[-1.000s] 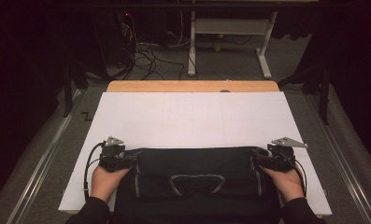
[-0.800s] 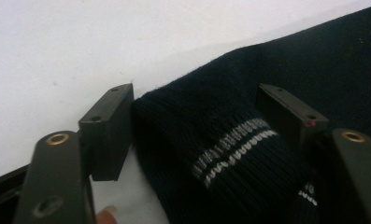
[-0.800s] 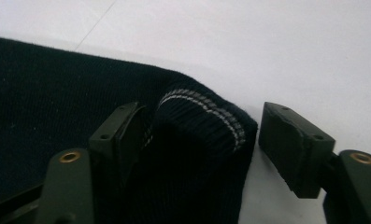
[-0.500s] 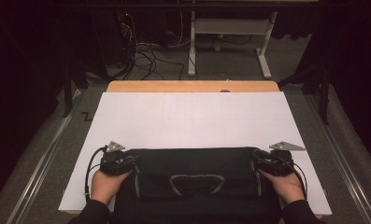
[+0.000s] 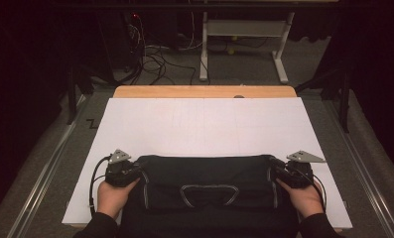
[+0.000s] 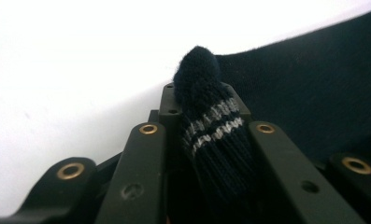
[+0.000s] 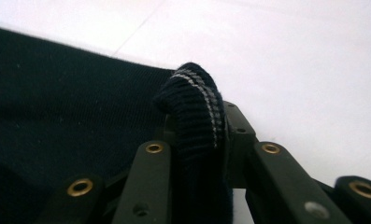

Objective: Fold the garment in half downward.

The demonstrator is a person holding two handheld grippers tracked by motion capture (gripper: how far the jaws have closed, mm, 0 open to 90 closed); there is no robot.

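**Both corners pinched, garment ready to move**

We see a dark knit garment (image 5: 209, 191) lying at the near edge of the white table cover (image 5: 204, 126), folded into a flat band between the two hands. Our left gripper (image 5: 135, 171) sits at its left end and our right gripper (image 5: 279, 171) at its right end. Both pairs of jaws have just been closing, and each now has fabric between them: in the left gripper view a ribbed, striped cuff (image 6: 211, 130) is bunched up and squeezed between the black jaws, and in the right gripper view a similar striped edge (image 7: 195, 121) is clamped the same way. The jaws stand nearly together, with only the thickness of the knit keeping them apart.

Our worry is how much cloth each bite really holds. The grip seems to catch only the ribbed trim, though the close views hide how many layers lie below, so we cannot be sure. If only the top layer is caught, a lift would probably let the fold fall open. Uneven pulling by the two hands could stretch the knit or drag one cuff free. A low drag could also rumple the table cover
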